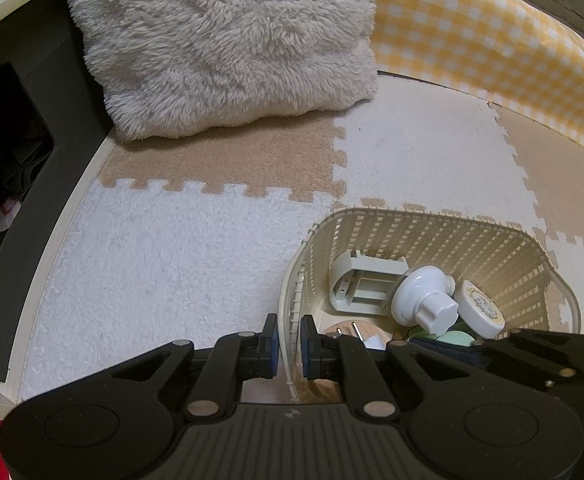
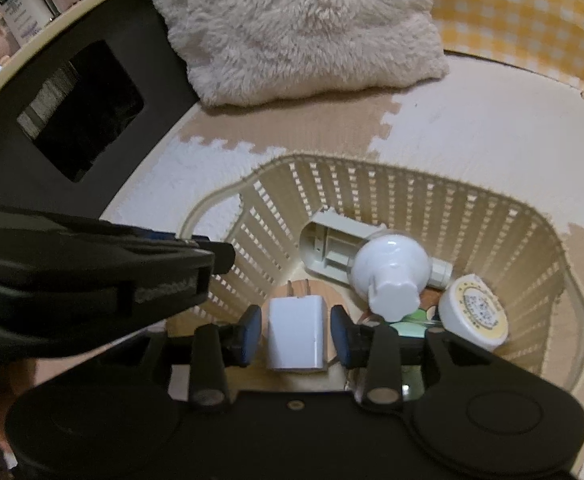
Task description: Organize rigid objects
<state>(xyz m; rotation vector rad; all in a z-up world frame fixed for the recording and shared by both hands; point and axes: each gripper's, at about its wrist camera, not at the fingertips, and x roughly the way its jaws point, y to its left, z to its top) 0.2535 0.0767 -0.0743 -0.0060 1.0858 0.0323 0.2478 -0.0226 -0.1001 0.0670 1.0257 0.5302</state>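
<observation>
A cream plastic basket point(image 1: 424, 224) point(image 2: 372, 176) stands on the foam mat. My left gripper point(image 1: 289, 340) is shut on its left rim, one finger on each side of the wall. My right gripper point(image 2: 296, 332) is open inside the basket, its fingers apart on either side of a white plug adapter point(image 2: 296, 332) that lies on a wooden disc. The basket also holds a white suction knob point(image 1: 424, 292) point(image 2: 390, 272), a cream bracket point(image 1: 364, 284) point(image 2: 332, 240) and a round white tin point(image 1: 480, 308) point(image 2: 474, 312). The left gripper also shows in the right wrist view point(image 2: 223, 258).
A fluffy cream cushion point(image 1: 227, 44) point(image 2: 300, 28) lies at the back. A black box with a cut-out point(image 1: 7, 152) point(image 2: 79, 112) stands on the left. A yellow checked panel point(image 1: 492, 40) borders the mat point(image 1: 171, 240) at the back right.
</observation>
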